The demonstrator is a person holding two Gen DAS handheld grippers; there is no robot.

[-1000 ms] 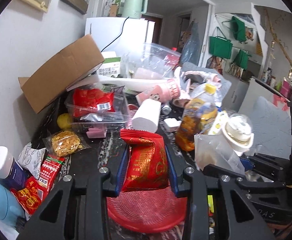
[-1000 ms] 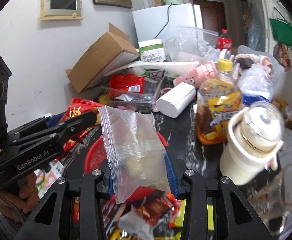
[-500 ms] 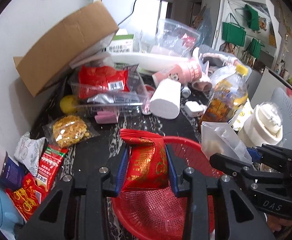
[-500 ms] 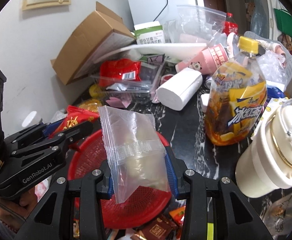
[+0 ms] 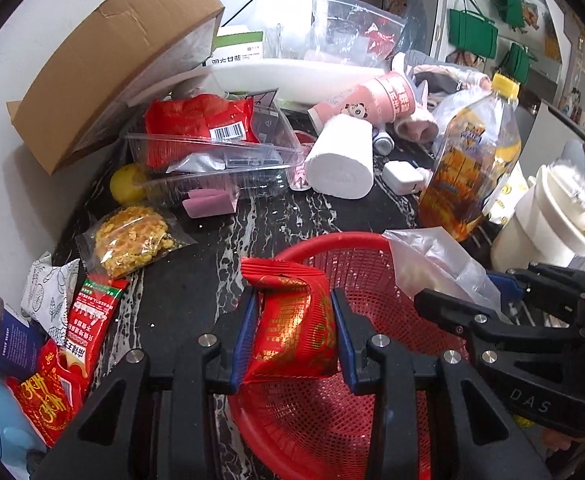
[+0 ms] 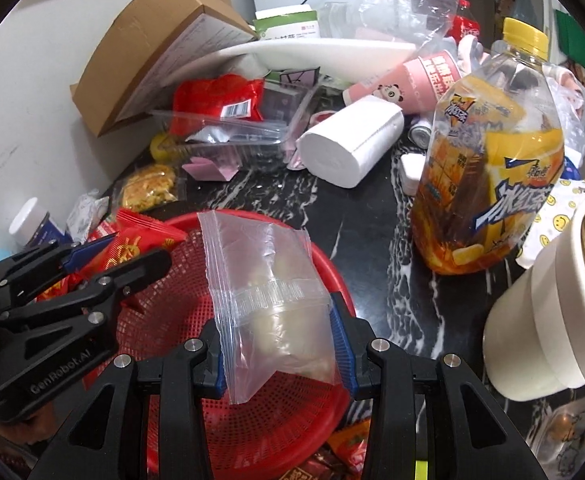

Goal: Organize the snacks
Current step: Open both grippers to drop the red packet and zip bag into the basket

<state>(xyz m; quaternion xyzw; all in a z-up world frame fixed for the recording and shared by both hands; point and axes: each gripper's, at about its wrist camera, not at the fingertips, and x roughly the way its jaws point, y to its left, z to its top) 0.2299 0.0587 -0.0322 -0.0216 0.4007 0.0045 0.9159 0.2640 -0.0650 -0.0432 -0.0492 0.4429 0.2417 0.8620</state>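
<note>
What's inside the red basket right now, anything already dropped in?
The red basket shows only bare mesh where visible. The red snack packet in the left gripper and the clear zip bag in the right gripper hang over it and hide part of its floor.

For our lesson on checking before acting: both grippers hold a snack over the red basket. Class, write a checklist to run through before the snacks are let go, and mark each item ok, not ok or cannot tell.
1. Left gripper grips the red snack packet between its pads: ok.
2. Right gripper grips the clear zip bag: ok.
3. Red basket lies below both held items: ok.
4. Basket interior free of other items: ok in what shows; the part behind the grippers cannot tell.
5. The two grippers are clear of each other: ok, close but apart.
6. Tea bottle stands clear of the basket rim: ok.
</note>
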